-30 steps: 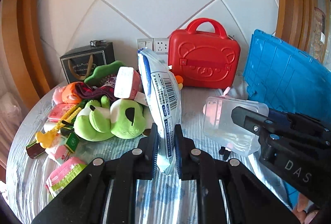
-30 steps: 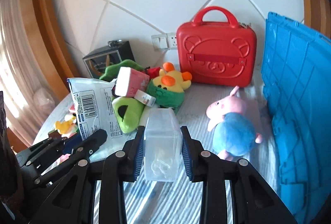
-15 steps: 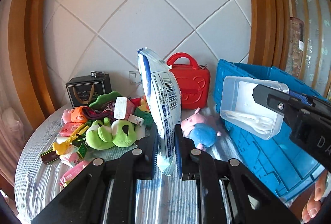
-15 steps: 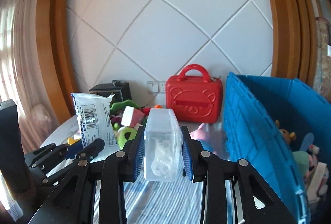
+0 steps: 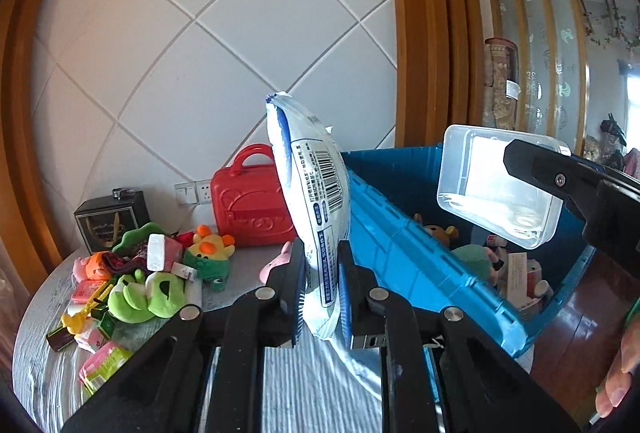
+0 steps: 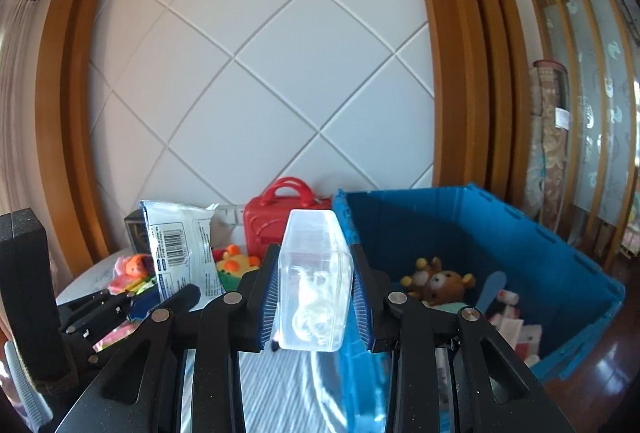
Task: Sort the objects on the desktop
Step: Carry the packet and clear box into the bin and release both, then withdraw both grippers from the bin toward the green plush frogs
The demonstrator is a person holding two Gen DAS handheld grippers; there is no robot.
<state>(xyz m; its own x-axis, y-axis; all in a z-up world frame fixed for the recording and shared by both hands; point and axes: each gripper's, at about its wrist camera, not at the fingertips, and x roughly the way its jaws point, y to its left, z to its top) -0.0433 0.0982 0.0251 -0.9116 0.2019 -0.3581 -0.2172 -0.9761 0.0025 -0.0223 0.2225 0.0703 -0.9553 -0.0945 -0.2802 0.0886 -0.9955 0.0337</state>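
My left gripper [image 5: 322, 293] is shut on a white and blue wipes packet [image 5: 314, 201], held upright high above the table; the packet also shows in the right wrist view [image 6: 182, 249]. My right gripper [image 6: 316, 307] is shut on a clear plastic box [image 6: 314, 273] with small white things inside. That box [image 5: 496, 189] hangs above the open blue crate [image 5: 420, 257] in the left wrist view. The crate [image 6: 560, 253] stands to the right and holds plush toys and small packets.
A red bear case [image 5: 250, 201] stands by the wall. A dark gift bag [image 5: 110, 217], green plush toys [image 5: 148, 293], an orange and yellow plush [image 5: 210, 245], a pink plush [image 5: 274, 265] and small packets [image 5: 100, 361] lie on the round table [image 5: 48, 373].
Both grippers have risen and swung right with their loads. The crate's inside has come into view, and the clear box is now over it.
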